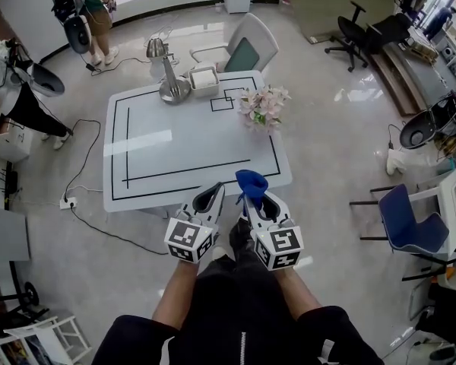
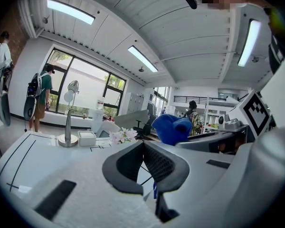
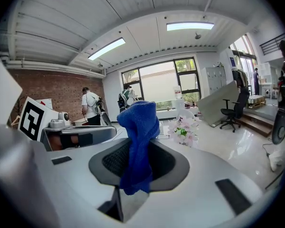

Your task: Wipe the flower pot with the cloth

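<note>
A flower pot full of pink and white blooms stands on the far right part of the white table; the blooms hide most of the pot itself. Both grippers hover side by side over the table's near edge, well short of the pot. My right gripper is shut on a blue cloth, which sticks up in a bunch from its jaws, with the flowers beyond. My left gripper is shut and empty; its view shows the cloth to the right and the flowers ahead.
A metal desk lamp and a white square box stand at the table's far edge. A white chair is behind the table, a blue chair to the right. A cable trails on the floor at left. People stand at the back left.
</note>
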The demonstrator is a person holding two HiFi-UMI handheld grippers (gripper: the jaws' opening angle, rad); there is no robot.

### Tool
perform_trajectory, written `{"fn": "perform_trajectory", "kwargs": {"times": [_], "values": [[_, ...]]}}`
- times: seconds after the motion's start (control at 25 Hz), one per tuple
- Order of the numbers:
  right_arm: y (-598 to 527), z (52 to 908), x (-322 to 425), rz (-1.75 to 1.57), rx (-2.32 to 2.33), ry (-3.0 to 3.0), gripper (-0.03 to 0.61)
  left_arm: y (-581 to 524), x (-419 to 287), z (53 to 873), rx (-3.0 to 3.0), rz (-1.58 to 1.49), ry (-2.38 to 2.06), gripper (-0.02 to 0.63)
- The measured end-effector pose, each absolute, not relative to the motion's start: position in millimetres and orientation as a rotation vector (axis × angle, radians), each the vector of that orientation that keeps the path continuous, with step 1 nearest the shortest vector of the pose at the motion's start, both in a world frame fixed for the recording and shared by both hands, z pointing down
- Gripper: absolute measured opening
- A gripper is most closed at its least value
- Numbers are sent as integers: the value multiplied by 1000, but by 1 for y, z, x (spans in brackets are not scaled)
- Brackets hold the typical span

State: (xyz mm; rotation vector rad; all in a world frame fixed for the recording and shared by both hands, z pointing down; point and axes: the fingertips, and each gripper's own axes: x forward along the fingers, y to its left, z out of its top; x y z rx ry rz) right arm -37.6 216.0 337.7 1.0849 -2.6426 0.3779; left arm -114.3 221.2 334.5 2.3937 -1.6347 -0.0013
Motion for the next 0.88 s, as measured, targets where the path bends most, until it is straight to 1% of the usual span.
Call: {"fn": "perform_trajectory", "kwargs": {"times": [0.88], "values": [[216,337,-32,373,1017,-2649,98,222,-105,337,2358,-14,-1660,6]]}}
